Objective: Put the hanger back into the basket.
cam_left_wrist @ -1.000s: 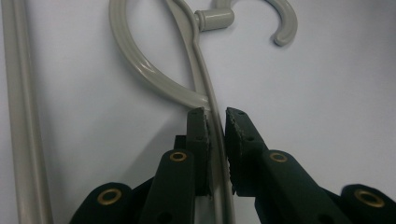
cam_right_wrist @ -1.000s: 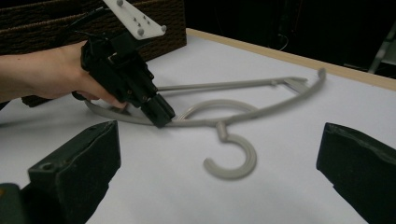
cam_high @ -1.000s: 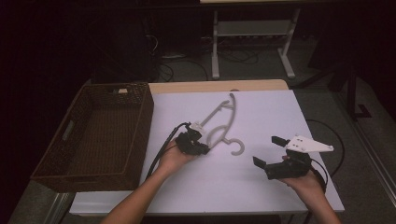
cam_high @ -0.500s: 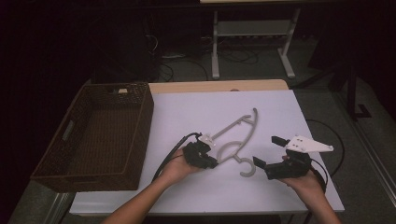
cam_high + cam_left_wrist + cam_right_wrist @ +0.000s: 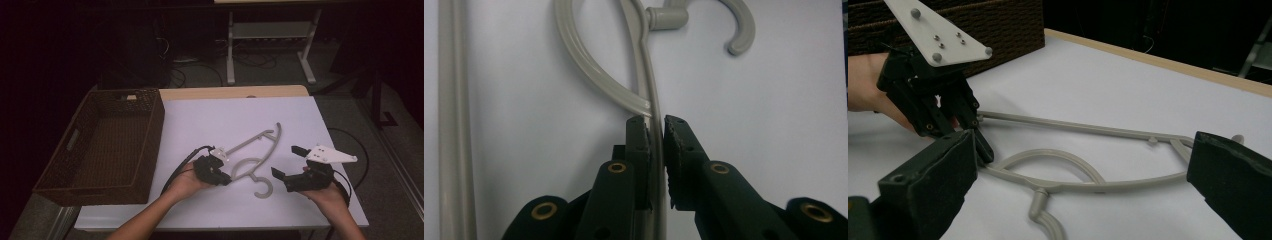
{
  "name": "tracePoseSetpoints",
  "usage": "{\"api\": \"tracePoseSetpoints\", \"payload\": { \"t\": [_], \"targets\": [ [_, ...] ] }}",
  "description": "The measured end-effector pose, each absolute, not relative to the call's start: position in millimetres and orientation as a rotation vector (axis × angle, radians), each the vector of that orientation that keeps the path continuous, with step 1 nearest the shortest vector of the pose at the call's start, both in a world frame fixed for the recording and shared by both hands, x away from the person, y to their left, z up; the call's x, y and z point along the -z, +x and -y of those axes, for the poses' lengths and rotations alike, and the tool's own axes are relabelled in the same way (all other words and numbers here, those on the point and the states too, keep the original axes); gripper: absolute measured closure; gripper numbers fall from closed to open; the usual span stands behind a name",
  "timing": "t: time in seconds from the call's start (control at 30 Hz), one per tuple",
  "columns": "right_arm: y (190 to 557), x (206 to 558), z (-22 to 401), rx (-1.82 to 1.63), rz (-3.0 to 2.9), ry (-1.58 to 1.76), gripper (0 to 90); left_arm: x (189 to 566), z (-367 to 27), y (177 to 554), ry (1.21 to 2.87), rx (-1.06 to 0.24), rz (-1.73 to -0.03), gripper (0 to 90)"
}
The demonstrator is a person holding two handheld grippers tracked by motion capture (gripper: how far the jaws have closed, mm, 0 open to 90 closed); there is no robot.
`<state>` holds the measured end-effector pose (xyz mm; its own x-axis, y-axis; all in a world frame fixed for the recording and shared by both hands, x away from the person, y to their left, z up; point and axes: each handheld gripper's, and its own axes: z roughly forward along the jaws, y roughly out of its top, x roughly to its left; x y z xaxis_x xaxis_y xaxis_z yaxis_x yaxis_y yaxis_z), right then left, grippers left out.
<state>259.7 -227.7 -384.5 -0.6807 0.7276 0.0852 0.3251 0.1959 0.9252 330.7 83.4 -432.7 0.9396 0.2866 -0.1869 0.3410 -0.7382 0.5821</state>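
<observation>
Hanger lies flat on the white worktop, between the two hands. It is pale grey plastic. Its hook points toward the person, near the front edge.

The left tool is clenched on the hanger. In the left gripper view its two jaws pinch one thin arm of the hanger, just below the loop. The hanger's hook curls away at the top.

The right tool is released, with its jaws spread wide and nothing between them. It waits just beside the hook. In the right gripper view the hanger sits on the worktop between its two jaws, farther off, with the left tool biting it on the far side.

A second ago the hanger was farther back and stood more upright on the worktop. Now the left tool has pulled it closer and turned it, so its hook comes right next to the right tool. I think the right tool may grab it next.

A brown basket sits at the left, and it looks bare inside.
</observation>
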Motion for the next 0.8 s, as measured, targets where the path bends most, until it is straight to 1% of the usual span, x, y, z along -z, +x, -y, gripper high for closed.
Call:
{"api": "tracePoseSetpoints", "payload": {
  "t": [0.23, 0.27, 0.3, 0.33, 0.37, 0.43, 0.5, 0.57, 0.63, 0.67, 0.73, 0.8],
  "targets": [
    [261.2, 385.6, 226.7, -1.473, -2.114, 1.001, 0.0, 433.3, -100.4, 329.8, 2.411, 0.132, -0.453, 81.1],
    [262.5, 386.1, 226.5, -1.467, -2.114, 0.997, 0.0, 432.3, -102.0, 329.9, 2.404, 0.128, -0.452, 75.4],
    [262.5, 386.1, 226.5, -1.467, -2.114, 0.997, 0.0, 430.6, -103.8, 329.8, 2.398, 0.118, -0.449, 75.4],
    [263.4, 386.4, 226.6, -1.462, -2.117, 0.997, 0.0, 428.6, -105.6, 329.3, 2.387, 0.114, -0.45, 72.7],
    [264.4, 386.5, 226.6, -1.459, -2.116, 1.004, 0.0, 426.3, -107.7, 328.7, 2.379, 0.112, -0.45, 71.8],
    [267.4, 386.7, 227.1, -1.455, -2.123, 1.012, 3.5, 421.8, -112.5, 326.2, 2.36, 0.092, -0.453, 64.2],
    [271.5, 386.7, 227.4, -1.443, -2.136, 1.028, 7.3, 418.2, -118.4, 322.2, 2.333, 0.078, -0.472, 58.8],
    [277.3, 386.7, 227.0, -1.417, -2.168, 1.052, 14.1, 415.7, -124.8, 319.4, 2.31, 0.067, -0.479, 53.1],
    [283.8, 387.1, 224.7, -1.381, -2.201, 1.073, 18.2, 414.4, -130.2, 316.6, 2.293, 0.052, -0.484, 47.1],
    [288.1, 388.1, 223.4, -1.361, -2.224, 1.073, 23.1, 414.1, -132.5, 315.0, 2.283, 0.049, -0.496, 44.5],
    [296.1, 390.7, 219.8, -1.336, -2.269, 1.077, 34.7, 413.6, -137.4, 312.8, 2.27, 0.042, -0.503, 42.5],
    [305.5, 393.9, 215.4, -1.312, -2.321, 1.092, 53.0, 414.0, -141.1, 311.5, 2.247, 0.032, -0.519, 40.0]
  ]
}}
